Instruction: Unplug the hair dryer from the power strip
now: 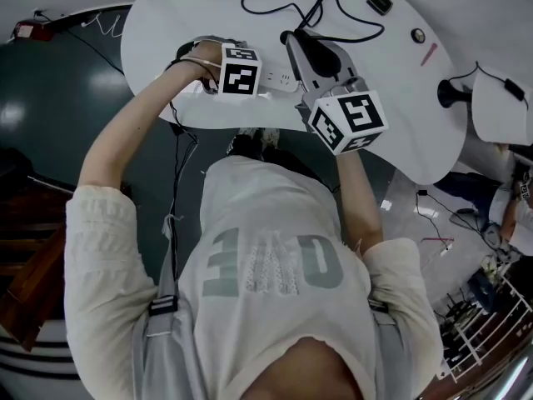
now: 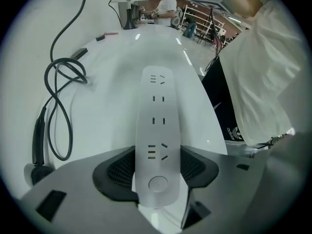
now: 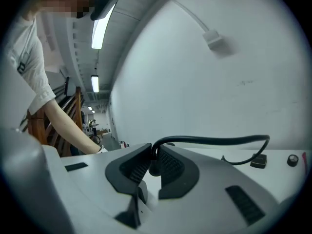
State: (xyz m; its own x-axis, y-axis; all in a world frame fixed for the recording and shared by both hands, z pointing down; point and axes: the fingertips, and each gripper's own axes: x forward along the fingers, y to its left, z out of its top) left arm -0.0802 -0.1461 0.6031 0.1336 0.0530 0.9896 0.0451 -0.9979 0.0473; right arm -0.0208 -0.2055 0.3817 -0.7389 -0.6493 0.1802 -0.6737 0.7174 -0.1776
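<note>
Two grippers work close in front of the person. Nearest, the right gripper is clenched on the black plug of the hair dryer, pointing almost level and held clear above the white table; the cord arcs out from its pads to the right. Just beyond, the left gripper points straight down with its fingers released, pads standing either side of the button end of the power strip and seemingly not pressing it. The strip's long axis runs straight away from that gripper, and its sockets all show bare, so the plug looks already out. Farther off, the cord loops across the table to the hair dryer near the far edge. The right hand seems the one to act next: it likely needs only to lay the plug down on the cord's side, away from the strip
</note>
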